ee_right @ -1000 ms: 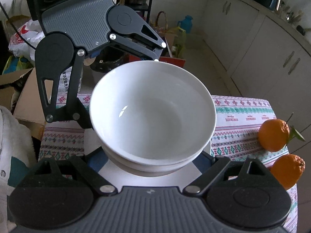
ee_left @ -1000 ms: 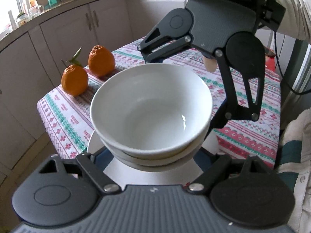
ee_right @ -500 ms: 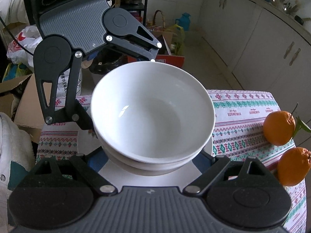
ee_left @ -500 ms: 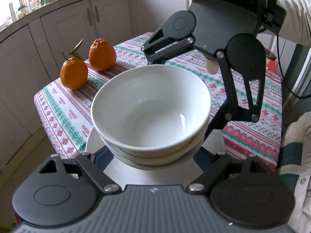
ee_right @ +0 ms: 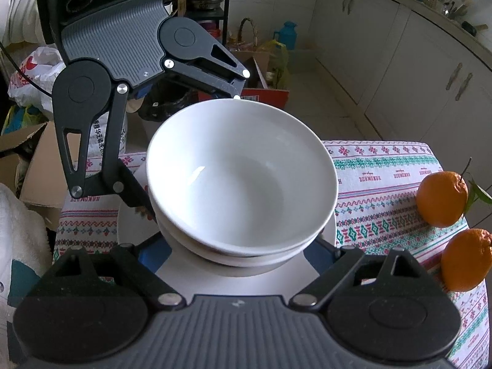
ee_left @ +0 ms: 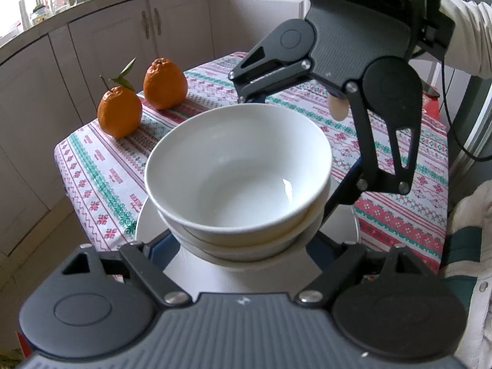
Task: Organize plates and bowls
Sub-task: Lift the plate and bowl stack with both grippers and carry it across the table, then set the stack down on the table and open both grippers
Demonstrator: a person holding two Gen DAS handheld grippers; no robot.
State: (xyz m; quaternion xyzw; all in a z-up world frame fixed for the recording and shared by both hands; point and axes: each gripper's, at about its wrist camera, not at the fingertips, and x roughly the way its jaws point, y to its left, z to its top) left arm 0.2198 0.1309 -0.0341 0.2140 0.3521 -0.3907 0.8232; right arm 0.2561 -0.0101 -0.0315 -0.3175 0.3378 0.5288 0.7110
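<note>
Two bowls sit nested at the centre of both views, on a plate that lies on the cloth covering a small table. The left gripper fills the bottom of its own view, tilted steeply down at the stack, jaws spread wide, one blue-padded finger passing under each side of the lower bowl. The bowl rims hide its fingertips, so I cannot tell whether the pads press the bowl or merely flank it. The right gripper faces it from the opposite side at a similar downward slant, equally wide, its blue pads tucked under the stack in the same way, and its contact is just as unclear. In the left view it hangs at upper right, held from behind by an arm in a pale knitted sleeve. At the left of that view stand two oranges, dimpled and slightly pear-shaped, the nearer one with a stem and green leaves. The cloth is woven, with red, green and pink bands. The top bowl is glossy white, round and deep, with a small glint inside. The plate is flat, white and smooth. Both gripper bodies are matt black and ribbed grey, with silver pivot pins.
</note>
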